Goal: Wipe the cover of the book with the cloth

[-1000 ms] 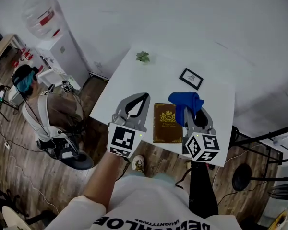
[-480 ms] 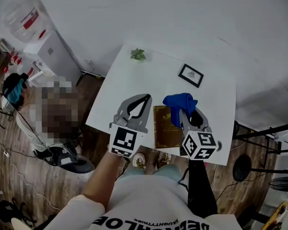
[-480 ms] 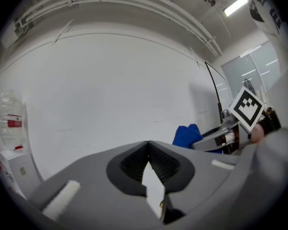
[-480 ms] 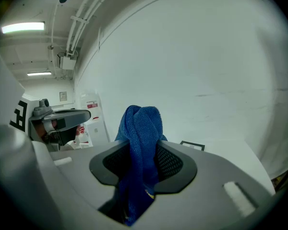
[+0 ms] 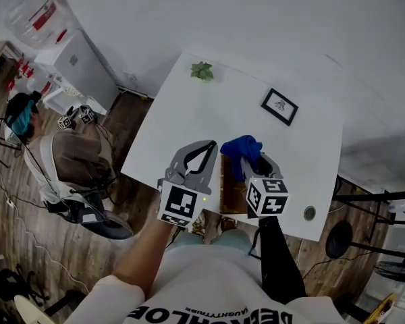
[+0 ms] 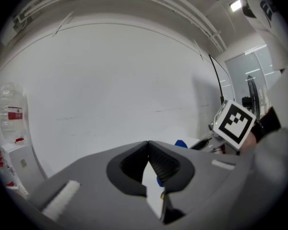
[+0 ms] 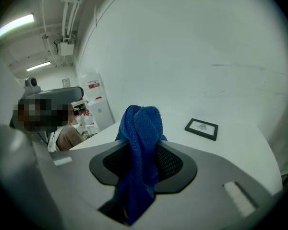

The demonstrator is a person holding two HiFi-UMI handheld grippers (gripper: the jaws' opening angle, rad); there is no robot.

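Overhead alone shows the book [image 5: 231,191] clearly; right hand-held gripper [image 7: 145,145] clamps the cloth [image 7: 141,123], left hand-held gripper [image 6: 148,143] closed empty

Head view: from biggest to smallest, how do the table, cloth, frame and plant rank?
Largest: table
Next: cloth and frame, about alike; the cloth is nearer the camera, so I won't rank them
Smallest: plant
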